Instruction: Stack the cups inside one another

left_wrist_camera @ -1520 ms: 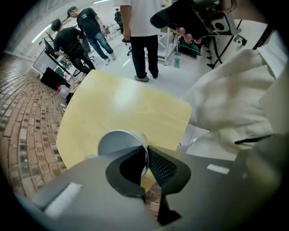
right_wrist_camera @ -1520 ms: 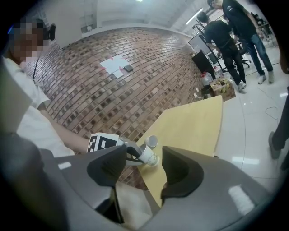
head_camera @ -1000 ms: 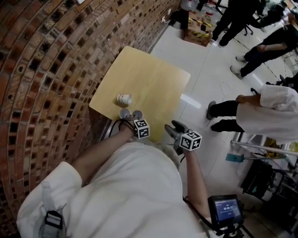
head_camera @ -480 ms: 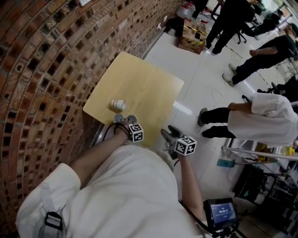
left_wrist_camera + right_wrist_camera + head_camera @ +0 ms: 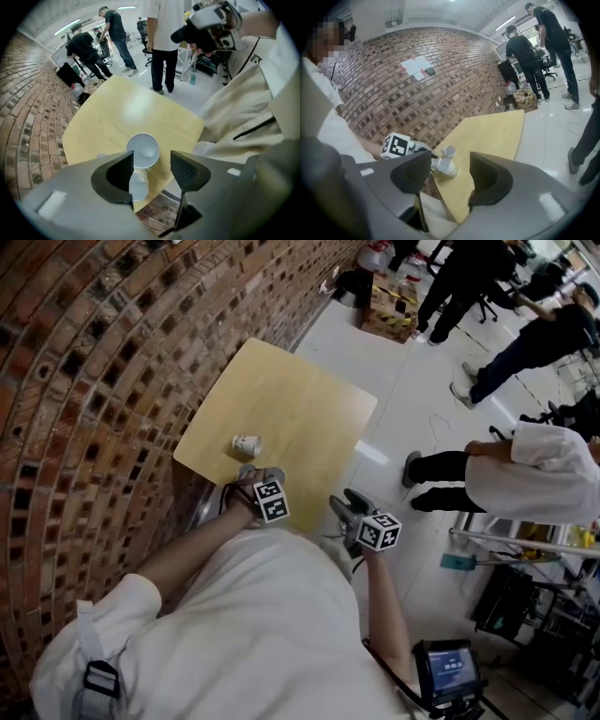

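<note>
Wall: a red-brown brick wall (image 5: 84,381) fills the left of the head view; white paper sheets (image 5: 417,65) are stuck on it, upper left in the right gripper view.
Floor: glossy white floor (image 5: 412,390), centre right, with bright reflections.
Furniture: a square pale-wood table (image 5: 300,399) just beside the wall.
Light: ceiling strip lights (image 5: 70,26), upper left in the left gripper view.
Clutter: a cardboard box (image 5: 389,313), top centre.

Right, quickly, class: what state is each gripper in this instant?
Left gripper: open, jaws have just been opening; a cup shows in the gap below them, not gripped.
Right gripper: open, holding nothing.
</note>
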Available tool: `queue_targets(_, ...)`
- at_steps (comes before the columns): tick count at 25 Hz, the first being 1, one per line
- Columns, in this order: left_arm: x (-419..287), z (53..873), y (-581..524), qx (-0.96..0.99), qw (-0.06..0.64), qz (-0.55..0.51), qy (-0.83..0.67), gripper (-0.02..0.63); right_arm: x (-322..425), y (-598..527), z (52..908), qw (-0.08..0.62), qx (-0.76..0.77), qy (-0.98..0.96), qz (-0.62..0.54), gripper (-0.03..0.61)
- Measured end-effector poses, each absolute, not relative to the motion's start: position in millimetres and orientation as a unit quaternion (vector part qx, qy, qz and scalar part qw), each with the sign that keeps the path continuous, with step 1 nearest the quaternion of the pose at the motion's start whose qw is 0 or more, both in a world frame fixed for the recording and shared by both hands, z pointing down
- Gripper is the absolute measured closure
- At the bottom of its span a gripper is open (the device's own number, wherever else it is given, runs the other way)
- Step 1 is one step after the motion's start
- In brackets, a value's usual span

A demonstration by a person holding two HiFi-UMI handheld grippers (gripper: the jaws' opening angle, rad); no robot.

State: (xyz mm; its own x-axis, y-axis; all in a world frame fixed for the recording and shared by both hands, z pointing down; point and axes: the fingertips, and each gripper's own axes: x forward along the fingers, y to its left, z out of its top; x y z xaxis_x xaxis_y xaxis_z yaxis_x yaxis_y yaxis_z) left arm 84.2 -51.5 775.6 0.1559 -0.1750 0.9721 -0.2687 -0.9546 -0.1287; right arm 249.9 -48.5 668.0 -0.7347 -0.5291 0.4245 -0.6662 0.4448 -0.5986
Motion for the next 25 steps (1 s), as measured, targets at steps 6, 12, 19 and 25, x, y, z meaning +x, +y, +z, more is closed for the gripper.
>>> queue_targets(6,55.4,709.1,-70.5,0.814,0.078,0.535,-0.215,0.352,232.9,-49.5,665.5,0.079,0.381,-0.837,0.384,0.327)
queue_targets(12,10.4,661.6,-105.8,0.868,0.124,0.388,-0.286,0.420,213.6,-66.4,653.1,0.081,0.453,-0.824,0.330,0.328)
queue_targets(19,-50.8,649.2,-126.3,0.879,0.163,0.311,-0.323,0.466,196.2,-85.3,644.1,0.051,0.522,-0.795,0.304,0.342)
queue_targets(25,-87.3,667.5,-131.1,0.861,0.210,0.309,-0.345,0.476,177.9,-86.4,648.8,0.048,0.532,-0.787,0.308,0.348)
